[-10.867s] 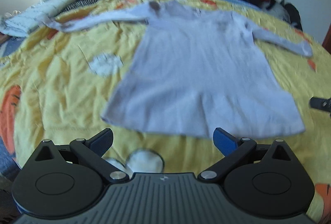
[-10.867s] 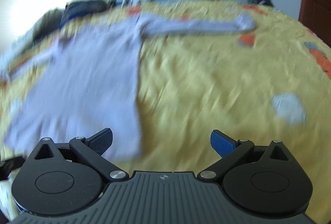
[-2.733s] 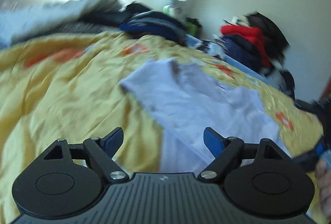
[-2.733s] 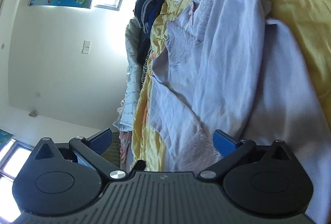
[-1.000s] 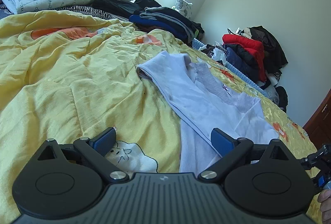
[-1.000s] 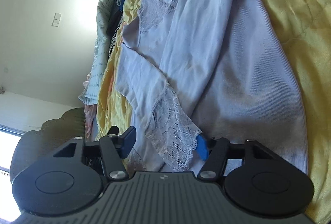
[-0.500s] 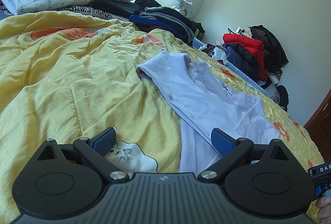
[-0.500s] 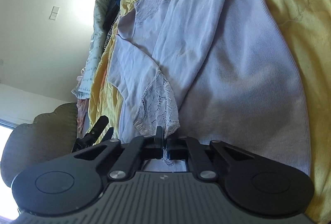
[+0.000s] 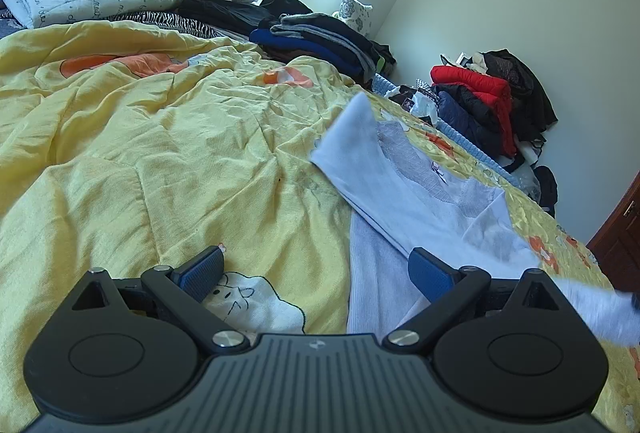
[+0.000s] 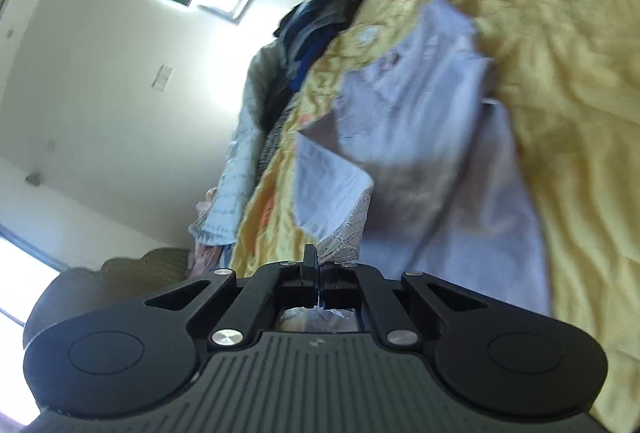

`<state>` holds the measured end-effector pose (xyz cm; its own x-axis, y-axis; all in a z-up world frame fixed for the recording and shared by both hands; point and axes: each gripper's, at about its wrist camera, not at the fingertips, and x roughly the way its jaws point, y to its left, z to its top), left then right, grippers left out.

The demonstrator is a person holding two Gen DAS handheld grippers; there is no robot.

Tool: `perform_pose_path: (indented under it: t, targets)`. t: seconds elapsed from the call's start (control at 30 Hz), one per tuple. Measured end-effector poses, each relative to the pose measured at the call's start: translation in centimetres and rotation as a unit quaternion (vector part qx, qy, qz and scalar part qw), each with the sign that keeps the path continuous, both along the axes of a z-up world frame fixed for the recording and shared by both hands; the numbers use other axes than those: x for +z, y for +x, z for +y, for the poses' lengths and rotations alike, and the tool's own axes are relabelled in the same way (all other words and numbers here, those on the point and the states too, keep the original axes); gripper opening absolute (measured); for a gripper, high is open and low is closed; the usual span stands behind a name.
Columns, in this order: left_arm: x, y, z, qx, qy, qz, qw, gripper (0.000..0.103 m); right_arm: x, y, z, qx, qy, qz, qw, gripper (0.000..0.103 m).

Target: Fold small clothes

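in the left wrist view, the left gripper [image 9: 316,269] has its jaws wide, empty, over the yellow bedspread [image 9: 160,153] beside the pale lilac garment [image 9: 400,193]. in the right wrist view, the right gripper [image 10: 318,273] pinches the garment's lace cuff [image 10: 344,233], lifted off the bed.

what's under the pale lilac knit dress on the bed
The pale lilac knit dress lies on a crumpled yellow quilt with orange flowers. Whatever quilt pattern sits directly beneath it is covered.

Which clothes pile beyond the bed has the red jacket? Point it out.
The pile by the right wall, red jacket on top; the folded stack under the window is dark blue and grey.
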<state>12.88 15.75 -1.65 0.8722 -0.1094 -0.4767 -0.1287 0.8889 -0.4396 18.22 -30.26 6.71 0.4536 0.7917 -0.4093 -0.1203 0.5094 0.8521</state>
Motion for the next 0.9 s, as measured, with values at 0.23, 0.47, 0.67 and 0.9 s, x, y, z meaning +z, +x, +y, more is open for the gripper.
perform_pose_path:
  t: [0.23, 0.47, 0.67, 0.9]
  targets:
    - [0.0, 0.0, -0.1, 0.0, 0.006, 0.002, 1.0, 0.1, -5.7, -3.5, -3.4, -0.051, -0.067, 0.082, 0.993, 0.004]
    - [0.0, 0.1, -0.3, 0.002, 0.014, 0.006, 0.9999, 0.1, -4.9, -4.5, -3.2, -0.056, -0.059, 0.056, 0.995, 0.004]
    - [0.0, 0.1, -0.5, 0.004, 0.02, 0.008, 0.9998, 0.101, -5.5, -6.9, -5.0, -0.067, -0.059, 0.084, 0.992, 0.004]
    - [1.2, 0.5, -2.3, 0.021, 0.079, 0.05, 0.9954, 0.101, -8.2, -6.8, -3.7, -0.057, -0.08, 0.097, 0.99, 0.015]
